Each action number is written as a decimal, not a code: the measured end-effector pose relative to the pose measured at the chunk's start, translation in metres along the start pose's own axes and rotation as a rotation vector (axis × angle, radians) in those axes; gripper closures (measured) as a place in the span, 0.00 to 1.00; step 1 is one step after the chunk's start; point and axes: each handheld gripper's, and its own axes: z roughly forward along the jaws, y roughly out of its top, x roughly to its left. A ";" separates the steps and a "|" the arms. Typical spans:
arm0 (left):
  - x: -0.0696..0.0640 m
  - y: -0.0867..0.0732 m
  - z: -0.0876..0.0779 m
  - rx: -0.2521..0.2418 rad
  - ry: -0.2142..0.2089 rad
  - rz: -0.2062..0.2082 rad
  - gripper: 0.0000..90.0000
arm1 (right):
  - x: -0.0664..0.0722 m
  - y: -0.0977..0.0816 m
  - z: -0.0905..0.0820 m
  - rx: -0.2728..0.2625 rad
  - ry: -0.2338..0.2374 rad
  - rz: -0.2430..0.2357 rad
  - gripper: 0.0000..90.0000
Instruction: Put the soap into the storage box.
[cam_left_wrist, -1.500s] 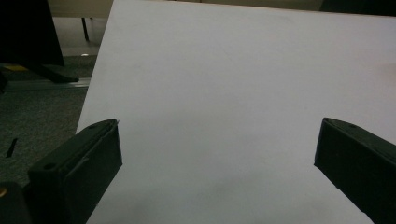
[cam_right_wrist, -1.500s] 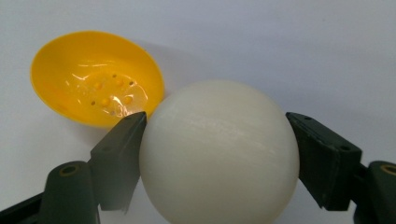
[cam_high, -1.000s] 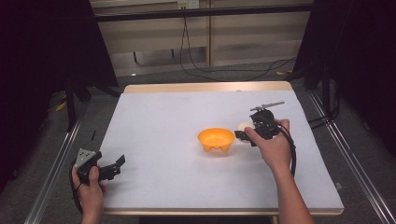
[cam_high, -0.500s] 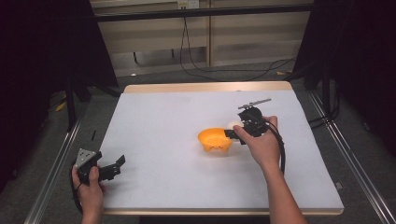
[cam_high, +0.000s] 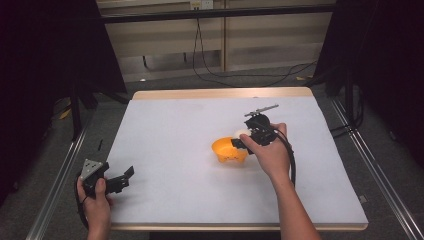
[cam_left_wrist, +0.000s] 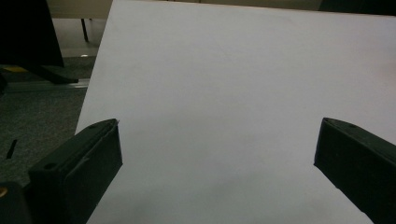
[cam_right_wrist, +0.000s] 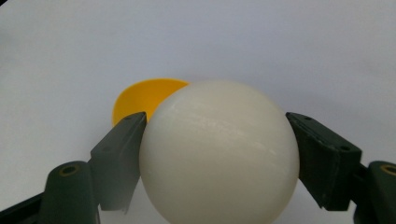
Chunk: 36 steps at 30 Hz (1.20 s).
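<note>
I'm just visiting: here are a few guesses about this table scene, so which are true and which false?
1. The right gripper holds a white ball. True.
2. The bowl is blue. False: it is orange.
3. The left gripper has its jaws open with nothing between them. True.
4. The white ball lies in the bowl. False: it is clamped between the right gripper's jaws, by the bowl.
5. The left gripper is beside the bowl. False: it is near the table's front left corner.

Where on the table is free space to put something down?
Free: the broad white table between the left gripper and the orange bowl, plus the far strip. Crowded: around the bowl, where the right gripper holds the white ball.
</note>
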 end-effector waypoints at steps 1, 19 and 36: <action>0.000 0.000 0.000 0.000 0.000 0.000 0.01 | 0.000 0.000 0.000 0.000 0.000 0.000 0.26; 0.000 0.000 0.000 0.000 -0.001 0.000 0.01 | 0.014 0.002 0.024 0.032 0.006 -0.025 0.26; 0.000 0.000 0.000 0.000 -0.003 0.000 0.01 | 0.021 -0.002 0.046 0.076 -0.009 -0.025 0.26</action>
